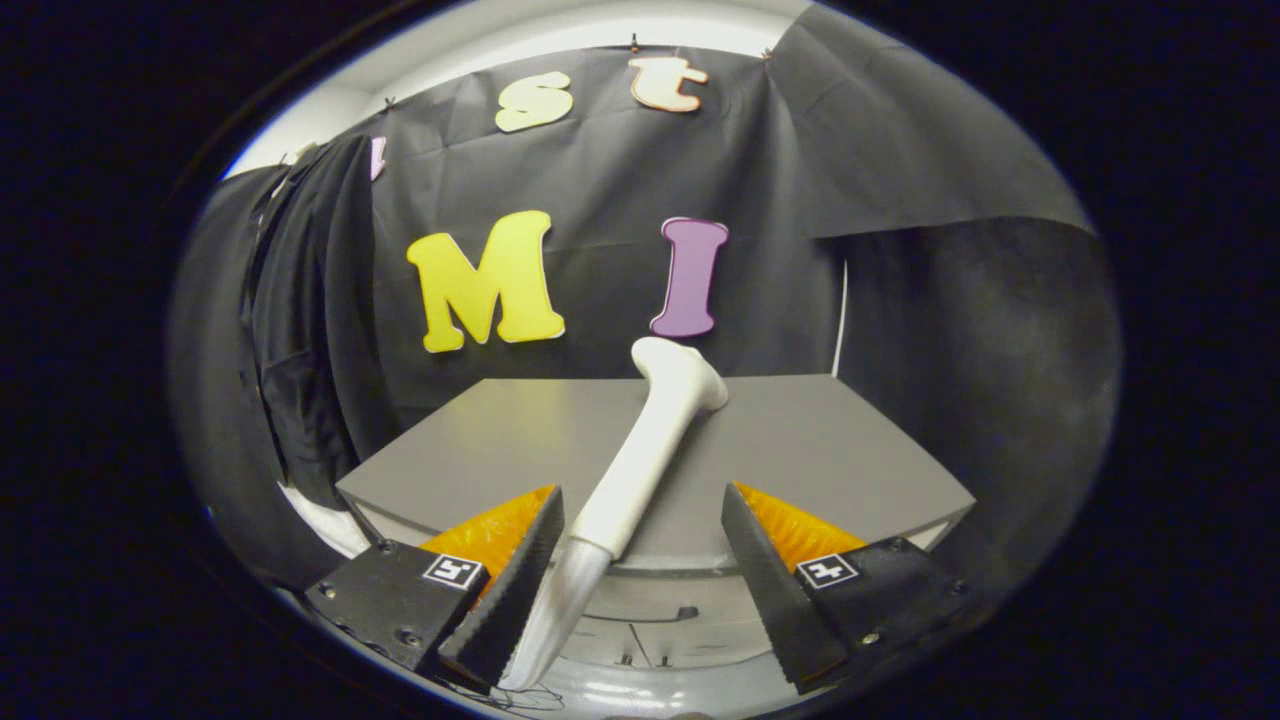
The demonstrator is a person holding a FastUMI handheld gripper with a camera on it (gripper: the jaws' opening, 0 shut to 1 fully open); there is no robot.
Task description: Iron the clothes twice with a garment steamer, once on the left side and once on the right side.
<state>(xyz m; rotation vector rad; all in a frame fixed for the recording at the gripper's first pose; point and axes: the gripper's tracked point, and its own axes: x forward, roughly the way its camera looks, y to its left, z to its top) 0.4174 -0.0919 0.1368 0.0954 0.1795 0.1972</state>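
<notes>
White plastic, the garment steamer (640,455) leans from the grey counter (820,450) back between the open tool (640,590) fingers, its handle nearer the left one, untouched; dark clothes (300,330) hang far left.

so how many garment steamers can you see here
1: the garment steamer lies on the grey table, its handle between the open gripper fingers, untouched. Dark clothes hang beyond.

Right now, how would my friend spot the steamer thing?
Find the grey table before the black cloth wall. A white steamer lies slanted across it, its handle reaching between the open claw fingers. It's the one long white thing; the dark clothes hang left.
</notes>
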